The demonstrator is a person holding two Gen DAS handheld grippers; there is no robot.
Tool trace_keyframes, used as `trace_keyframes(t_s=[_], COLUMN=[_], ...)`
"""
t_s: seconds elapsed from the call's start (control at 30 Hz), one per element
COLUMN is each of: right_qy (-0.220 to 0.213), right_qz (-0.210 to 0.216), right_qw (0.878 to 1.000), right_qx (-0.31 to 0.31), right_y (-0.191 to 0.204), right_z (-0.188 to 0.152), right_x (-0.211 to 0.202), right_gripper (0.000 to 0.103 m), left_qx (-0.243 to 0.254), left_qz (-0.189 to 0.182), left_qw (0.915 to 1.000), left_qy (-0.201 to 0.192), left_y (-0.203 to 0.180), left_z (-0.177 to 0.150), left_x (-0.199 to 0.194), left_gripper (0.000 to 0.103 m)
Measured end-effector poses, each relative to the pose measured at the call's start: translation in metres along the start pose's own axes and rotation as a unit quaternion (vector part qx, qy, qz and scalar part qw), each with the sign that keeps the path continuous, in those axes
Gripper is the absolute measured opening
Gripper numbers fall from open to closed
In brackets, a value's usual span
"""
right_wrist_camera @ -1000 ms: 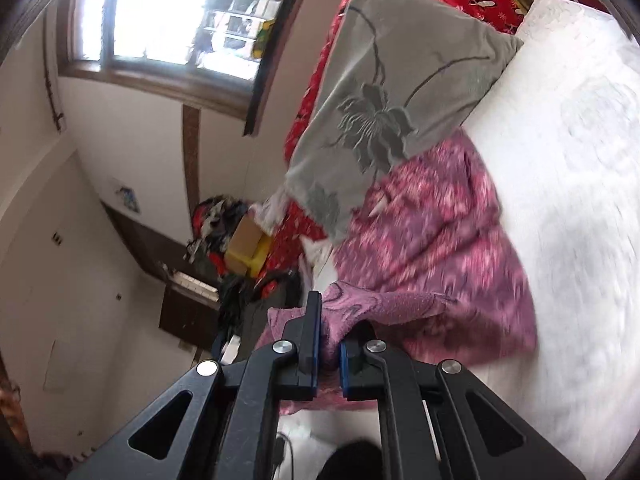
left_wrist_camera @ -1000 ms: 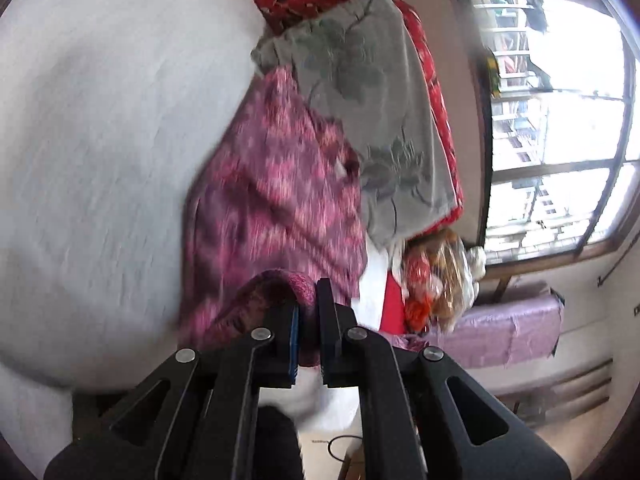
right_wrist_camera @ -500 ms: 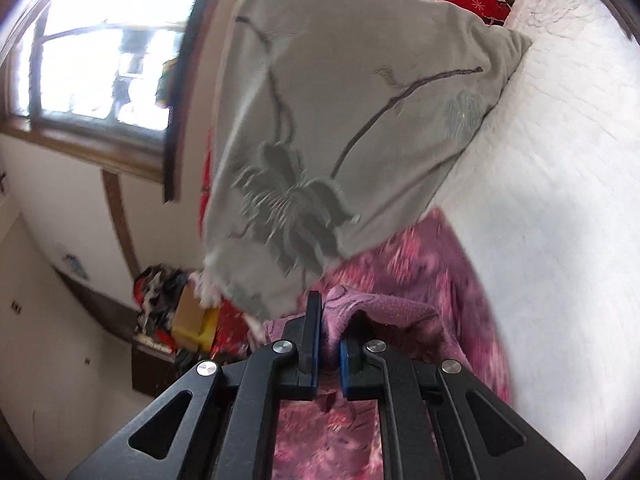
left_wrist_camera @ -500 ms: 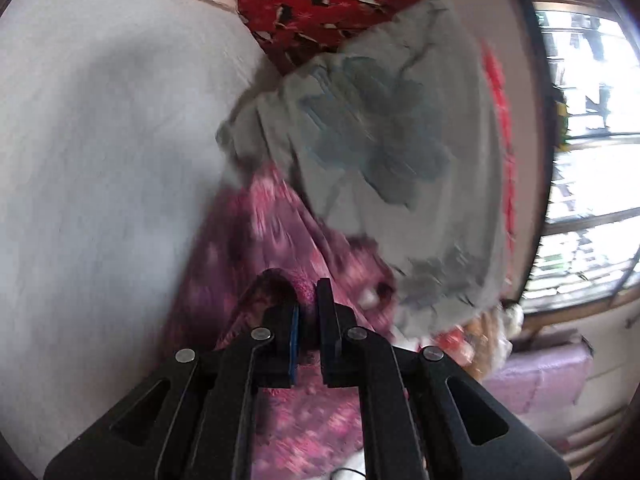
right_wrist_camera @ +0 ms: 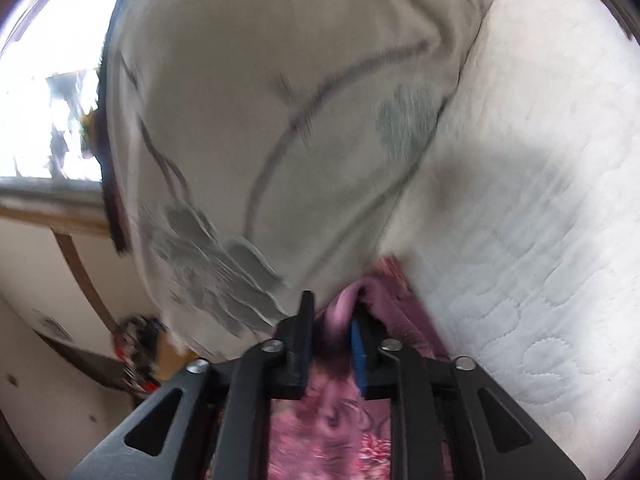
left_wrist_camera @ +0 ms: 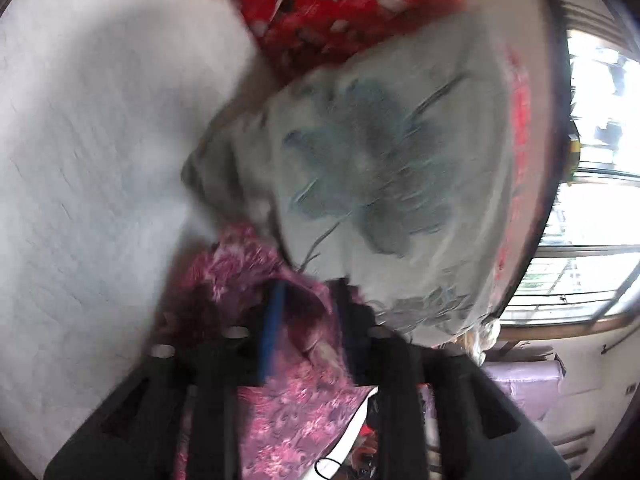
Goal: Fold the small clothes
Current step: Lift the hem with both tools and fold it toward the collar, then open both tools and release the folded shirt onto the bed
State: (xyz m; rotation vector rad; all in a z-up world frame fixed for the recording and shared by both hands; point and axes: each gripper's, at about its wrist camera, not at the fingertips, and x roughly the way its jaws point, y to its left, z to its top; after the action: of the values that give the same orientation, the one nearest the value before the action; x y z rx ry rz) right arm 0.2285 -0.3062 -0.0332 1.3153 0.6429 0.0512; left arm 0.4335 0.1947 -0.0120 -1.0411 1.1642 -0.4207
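Observation:
A pink and purple patterned garment (left_wrist_camera: 296, 404) lies on the white quilted bed (left_wrist_camera: 92, 168), folded over towards the grey flowered pillow (left_wrist_camera: 372, 184). My left gripper (left_wrist_camera: 308, 312) has its jaws apart, with the garment's edge loose between them. In the right wrist view the same garment (right_wrist_camera: 328, 416) runs under my right gripper (right_wrist_camera: 331, 320), whose jaws are also parted with a fold of cloth between them. Both views are blurred by motion.
The grey pillow (right_wrist_camera: 280, 120) fills the space just ahead of both grippers. A red patterned cloth (left_wrist_camera: 340, 4) lies behind it. A window (left_wrist_camera: 600, 200) is at the right of the left view, and the bed's white quilt (right_wrist_camera: 540, 220) spreads to the right.
Both grippers carried the garment's edge forward to the pillow, folding it over. Both sets of jaws, shut on the cloth before, have opened.

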Motion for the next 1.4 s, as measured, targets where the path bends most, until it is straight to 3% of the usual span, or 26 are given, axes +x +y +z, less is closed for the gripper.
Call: trace_keyframes(t_s=[0.03, 0.07, 0.17, 0.23, 0.4, 0.47, 0.57, 0.6, 0.63, 0.67, 0.7, 0.73, 0.77, 0.83, 0.9, 0.97, 1.03, 1.1, 1.17, 1.27, 1.33, 1.4], right_qy=[-0.012, -0.025, -0.030, -0.016, 0.033, 0.035, 0.036, 0.039, 0.042, 0.047, 0.051, 0.052, 0.046, 0.024, -0.008, -0.004, 0.028, 0.045, 0.025, 0.031, 0.042, 0.043], right_qz=[0.002, -0.011, -0.048, -0.095, -0.203, -0.224, -0.231, -0.233, -0.234, -0.228, -0.218, -0.204, -0.176, -0.126, -0.106, -0.142, -0.205, -0.236, -0.222, -0.203, -0.189, -0.181], right_qw=[1.000, 1.000, 0.997, 0.991, 0.956, 0.945, 0.938, 0.936, 0.932, 0.928, 0.926, 0.926, 0.933, 0.946, 0.958, 0.961, 0.954, 0.948, 0.951, 0.956, 0.960, 0.964], right_qx=[0.000, -0.010, -0.051, -0.094, -0.210, -0.237, -0.256, -0.263, -0.272, -0.290, -0.305, -0.315, -0.310, -0.298, -0.268, -0.237, -0.217, -0.208, -0.213, -0.209, -0.202, -0.190], right_y=[0.000, 0.001, 0.006, 0.011, 0.026, 0.029, 0.034, 0.036, 0.038, 0.045, 0.049, 0.054, 0.059, 0.068, 0.066, 0.052, 0.033, 0.022, 0.024, 0.022, 0.017, 0.008], right_z=[0.001, 0.001, 0.000, -0.005, -0.026, -0.029, -0.027, -0.027, -0.027, -0.028, -0.028, -0.027, -0.025, -0.022, -0.011, -0.002, 0.000, -0.006, -0.015, -0.030, -0.044, -0.058], right_x=[-0.007, -0.015, -0.029, -0.026, 0.015, 0.033, 0.053, 0.059, 0.064, 0.067, 0.068, 0.067, 0.064, 0.051, 0.041, 0.051, 0.068, 0.071, 0.054, 0.021, -0.006, -0.034], right_gripper=[0.036, 0.045, 0.046, 0.047, 0.048, 0.048, 0.048, 0.048, 0.047, 0.041, 0.012, 0.005, 0.003, 0.003, 0.003, 0.003, 0.004, 0.011, 0.012, 0.013, 0.018, 0.033], left_qx=[0.004, 0.008, 0.036, 0.061, 0.092, 0.105, 0.143, 0.157, 0.165, 0.173, 0.176, 0.181, 0.190, 0.200, 0.181, 0.155, 0.121, 0.097, 0.100, 0.112, 0.111, 0.105], left_qz=[0.004, 0.016, 0.051, 0.084, 0.128, 0.146, 0.172, 0.175, 0.174, 0.173, 0.169, 0.172, 0.179, 0.185, 0.208, 0.233, 0.212, 0.193, 0.194, 0.178, 0.159, 0.138], left_qw=[0.9999, 0.9996, 0.9979, 0.9945, 0.9856, 0.9816, 0.9736, 0.9714, 0.9704, 0.9692, 0.9693, 0.9681, 0.9652, 0.9622, 0.9611, 0.9601, 0.9696, 0.9763, 0.9756, 0.9768, 0.9798, 0.9829], left_qy=[-0.011, -0.024, -0.014, 0.009, 0.062, 0.065, 0.045, 0.036, 0.029, 0.030, 0.030, 0.023, 0.013, -0.004, -0.014, -0.005, 0.003, 0.013, 0.022, 0.039, 0.049, 0.061], left_y=[0.000, 0.002, 0.008, 0.014, 0.023, 0.020, 0.006, 0.000, -0.005, -0.009, -0.012, -0.016, -0.019, -0.023, -0.015, -0.003, 0.006, 0.012, 0.018, 0.029, 0.039, 0.050], left_z=[-0.001, -0.002, -0.011, -0.022, -0.045, -0.049, -0.051, -0.051, -0.050, -0.048, -0.045, -0.042, -0.043, -0.038, -0.023, -0.015, -0.009, -0.008, -0.013, -0.034, -0.055, -0.076], left_x=[-0.008, -0.017, -0.023, -0.015, 0.022, 0.031, 0.040, 0.040, 0.040, 0.042, 0.042, 0.044, 0.042, 0.043, 0.055, 0.067, 0.064, 0.050, 0.033, 0.001, -0.021, -0.036], left_gripper=[0.059, 0.059, 0.059, 0.059, 0.059, 0.059, 0.059, 0.048, 0.018, 0.006, 0.004, 0.004, 0.004, 0.004, 0.004, 0.004, 0.007, 0.010, 0.011, 0.023, 0.035, 0.035])
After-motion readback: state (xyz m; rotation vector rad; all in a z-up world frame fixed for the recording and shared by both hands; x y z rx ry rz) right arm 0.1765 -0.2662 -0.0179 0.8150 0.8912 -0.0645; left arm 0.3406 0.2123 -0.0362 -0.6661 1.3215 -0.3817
